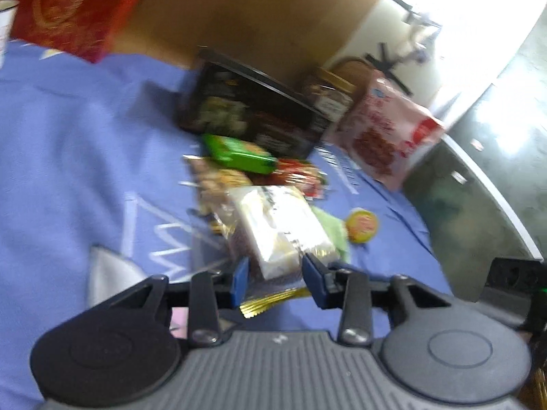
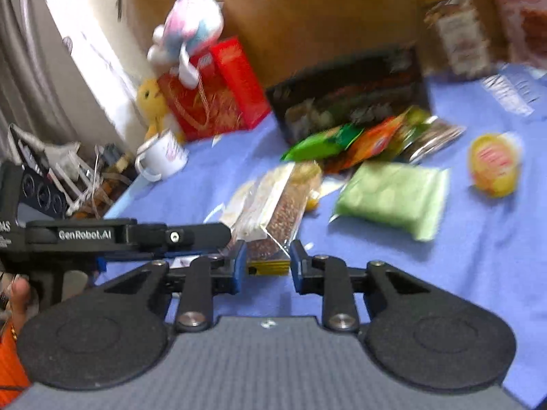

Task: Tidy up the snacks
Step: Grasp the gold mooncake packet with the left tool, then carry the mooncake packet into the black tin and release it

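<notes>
A clear packet of white and brown snack bars (image 1: 273, 235) lies on the blue cloth (image 1: 85, 153) over a gold-edged wrapper (image 1: 270, 302). My left gripper (image 1: 275, 282) has its blue pads against the packet's two sides, shut on it. In the right wrist view the same packet (image 2: 273, 208) points its near end between the pads of my right gripper (image 2: 268, 266), which press on it too. My left gripper (image 2: 225, 234) reaches the packet from the left. Both views are blurred.
Behind the packet lie a green packet (image 2: 321, 143), an orange one (image 2: 372, 143), a black box (image 2: 348, 92), a pale green pack (image 2: 393, 194) and a yellow jelly cup (image 2: 495, 164). A jar (image 1: 328, 95), pink bag (image 1: 386, 130), red box (image 2: 212, 102), mug (image 2: 164, 157) and cardboard box (image 1: 256, 10) stand farther back.
</notes>
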